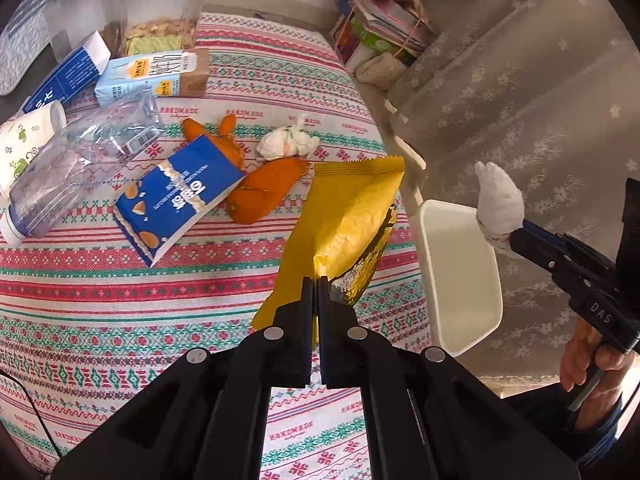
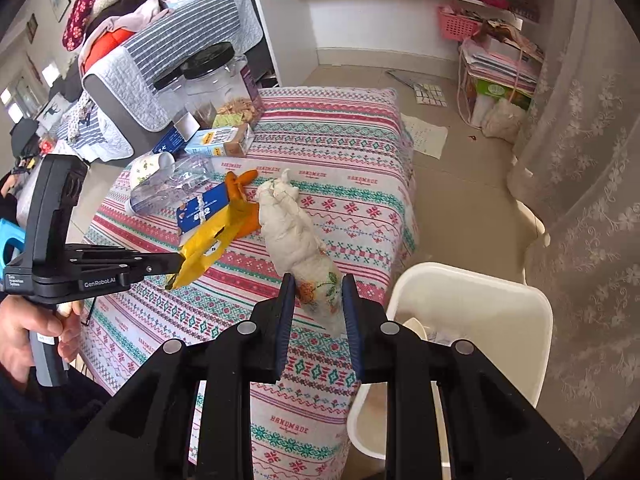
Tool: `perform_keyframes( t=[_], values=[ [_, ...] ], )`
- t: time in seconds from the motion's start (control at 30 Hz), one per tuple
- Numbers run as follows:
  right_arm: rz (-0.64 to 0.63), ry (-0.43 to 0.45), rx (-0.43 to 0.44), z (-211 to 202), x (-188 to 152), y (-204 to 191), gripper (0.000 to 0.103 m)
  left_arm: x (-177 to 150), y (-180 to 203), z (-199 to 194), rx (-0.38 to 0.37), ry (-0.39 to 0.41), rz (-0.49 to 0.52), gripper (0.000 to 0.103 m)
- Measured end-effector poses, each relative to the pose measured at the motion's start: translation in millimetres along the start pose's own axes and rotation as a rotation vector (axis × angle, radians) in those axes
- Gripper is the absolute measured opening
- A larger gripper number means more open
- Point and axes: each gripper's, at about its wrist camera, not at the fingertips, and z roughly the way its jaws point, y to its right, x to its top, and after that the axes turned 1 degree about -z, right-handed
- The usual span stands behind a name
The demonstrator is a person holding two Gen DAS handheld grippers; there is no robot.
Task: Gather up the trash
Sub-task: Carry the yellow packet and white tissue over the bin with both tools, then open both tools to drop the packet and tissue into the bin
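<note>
My left gripper [image 1: 317, 280] is shut on a yellow foil wrapper [image 1: 352, 216], lifted a little above the patterned tablecloth [image 1: 120, 300]. From the right wrist view the same wrapper [image 2: 204, 248] hangs from the left gripper [image 2: 178, 264]. My right gripper [image 2: 318, 284] is shut on a crumpled white tissue [image 2: 292, 240] with a flower print. In the left wrist view that tissue [image 1: 500, 204] is held up over the white bin [image 1: 460, 276] beside the table. On the cloth lie orange peels [image 1: 264, 192], another tissue wad [image 1: 286, 142], a blue carton [image 1: 176, 200] and a crushed clear bottle [image 1: 80, 168].
Milk cartons [image 1: 152, 76], a paper cup [image 1: 28, 140] and clear jars [image 1: 160, 4] stand at the table's far side. The white bin [image 2: 472, 320] sits on the floor off the table's right edge, by a lace curtain [image 2: 580, 200]. Shelves and pink baskets [image 2: 460, 26] line the back wall.
</note>
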Motion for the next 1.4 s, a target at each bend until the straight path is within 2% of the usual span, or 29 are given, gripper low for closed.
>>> perform_keyframes(
  t=[0.23, 0.33, 0.43, 0.7, 0.87, 0.93, 0.97, 1.0, 1.03, 1.17, 1.4],
  values=[
    [0.074, -0.031, -0.076, -4, -18, 32, 0.023, 2, 51, 12, -0.13, 0.003, 0.054, 0.002],
    [0.1, -0.056, -0.115, -2, -29, 45, 0.023, -1, 74, 32, -0.175, -0.037, 0.077, 0.002],
    [0.075, -0.076, -0.2, -1, -39, 52, 0.023, -4, 96, 52, -0.211, -0.08, 0.09, 0.002],
    [0.101, -0.153, -0.3, 2, -68, 87, 0.023, -7, 142, 99, -0.305, -0.162, 0.094, 0.002],
    [0.099, -0.207, -0.35, 11, -78, 95, 0.025, -10, 158, 127, -0.319, -0.215, 0.099, 0.005],
    [0.088, -0.215, -0.386, 13, -80, 97, 0.038, -9, 157, 136, -0.283, -0.229, 0.08, 0.013],
    [0.086, -0.215, -0.402, 13, -81, 98, 0.055, -9, 157, 139, -0.273, -0.229, 0.074, 0.019],
    [0.082, -0.209, -0.409, 13, -81, 98, 0.056, -7, 155, 140, -0.278, -0.222, 0.068, 0.03],
    [0.08, -0.208, -0.411, 13, -80, 98, 0.055, -6, 155, 140, -0.283, -0.211, 0.063, 0.037],
    [0.081, -0.193, -0.404, 12, -77, 96, 0.055, -2, 149, 136, -0.302, -0.197, 0.056, 0.04],
    [0.059, -0.122, -0.393, 5, -60, 83, 0.059, 0, 129, 123, -0.286, -0.18, 0.028, 0.04]
  ],
)
